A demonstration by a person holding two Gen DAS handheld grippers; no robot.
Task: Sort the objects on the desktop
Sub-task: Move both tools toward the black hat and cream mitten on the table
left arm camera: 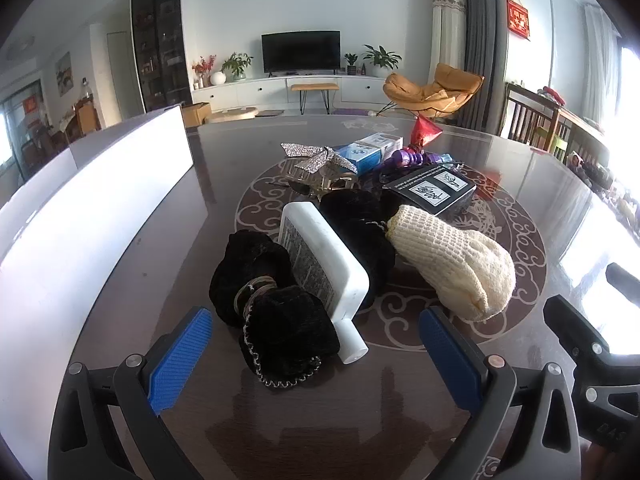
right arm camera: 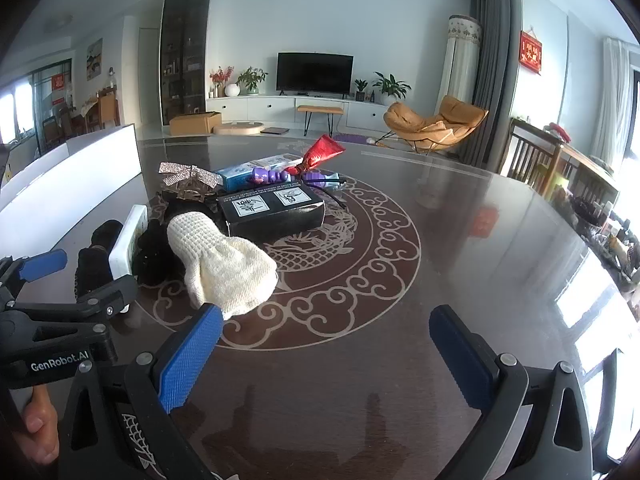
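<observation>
So the stuff to be sorted is all bunched together in a pile on the dark glossy table (right arm camera: 460, 216), sitting over the left part of the pale dragon-and-cloud pattern inlaid in the top. Nearest the left tongs there's a black velvet scrunchie thing (left arm camera: 272, 300) with a bit of chain trim, and a white flat bottle (left arm camera: 320, 264) lying on its side across it, cap end pointing back toward the camera. Right next to that, touching another black fuzzy lump, is a cream knitted mitt (left arm camera: 456, 260), which in the right-hand view flops down toward the near edge of the pile. Behind those is a black box (right arm camera: 272, 210) with two white label squares on top, then a sparkly rhinestone bow (left arm camera: 316, 158), a blue-and-white carton (left arm camera: 370, 150), some purple plastic toy pieces (right arm camera: 272, 177) and a red foil wrapper (right arm camera: 324, 150) sticking up at the back. Left gripper (left arm camera: 316, 356) is spread wide open, blue pads either side of the scrunchie and bottle cap, not pressing on anything. Right gripper (right arm camera: 326, 344) is wide open too, hanging over bare table, its left pad just beside the tip of the mitt. Off to the left of the pile there's a long white box wall (left arm camera: 100, 208). A thumb shows at the bottom left of the right-hand view.
</observation>
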